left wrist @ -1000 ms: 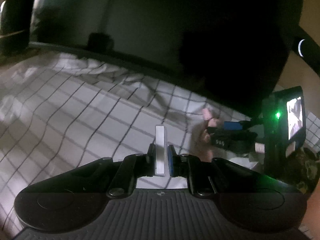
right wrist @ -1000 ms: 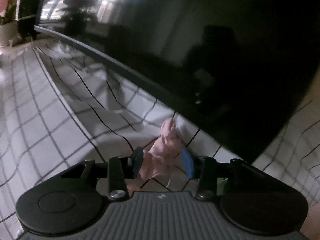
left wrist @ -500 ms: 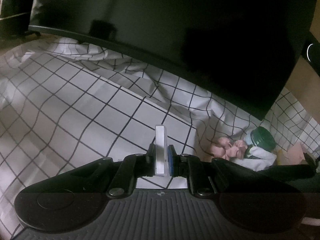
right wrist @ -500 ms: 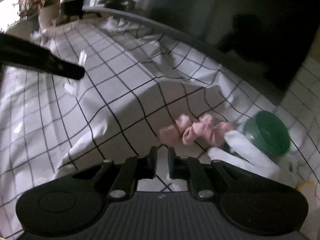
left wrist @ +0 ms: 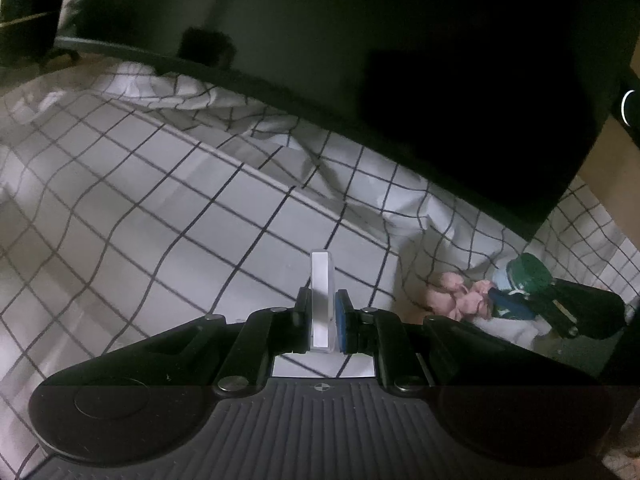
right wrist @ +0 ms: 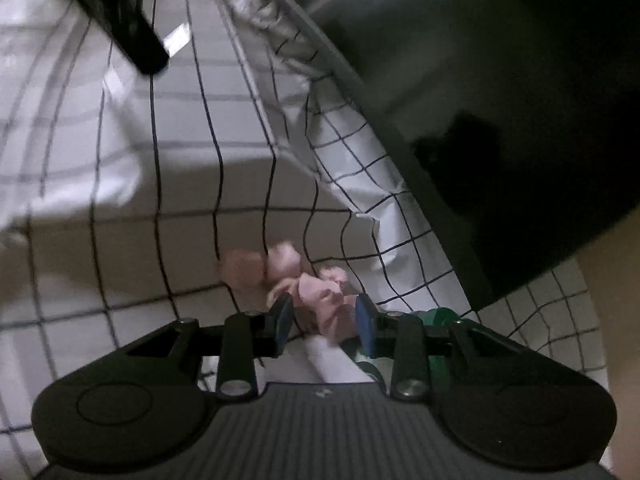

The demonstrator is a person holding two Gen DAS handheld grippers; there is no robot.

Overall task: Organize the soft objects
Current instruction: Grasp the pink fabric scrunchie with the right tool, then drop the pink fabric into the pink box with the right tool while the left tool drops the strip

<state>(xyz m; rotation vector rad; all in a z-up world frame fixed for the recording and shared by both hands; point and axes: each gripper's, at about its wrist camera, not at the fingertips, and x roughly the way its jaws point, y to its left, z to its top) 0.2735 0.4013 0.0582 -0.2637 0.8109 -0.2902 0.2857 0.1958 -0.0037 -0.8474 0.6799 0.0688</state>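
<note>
White cloth (left wrist: 168, 216) ruled with a thin dark grid covers the whole work surface, rumpled into folds along its far edge. Over that edge looms a big black glossy panel (left wrist: 440, 80) (its face too dark to make out anything on it). Down in the near right corner of the left wrist view stands a green-lidded container (left wrist: 528, 272), with a white soft thing (right wrist: 336, 364) lying just in front of it in the right wrist view. Beside the container, on the cloth, sits a pink crumpled soft piece (right wrist: 316, 296), bunched into several lobes. The right gripper (right wrist: 325, 322) reaches down over that piece; its jaws are opening, the pink fabric lies between the two blue pads, and the blurred frame does not show either pad pressing it. The left gripper (left wrist: 322, 312), well apart to the left above bare cloth, is clamped on a thin white flat slab (left wrist: 322, 300) standing edge-on between its fingers.
</note>
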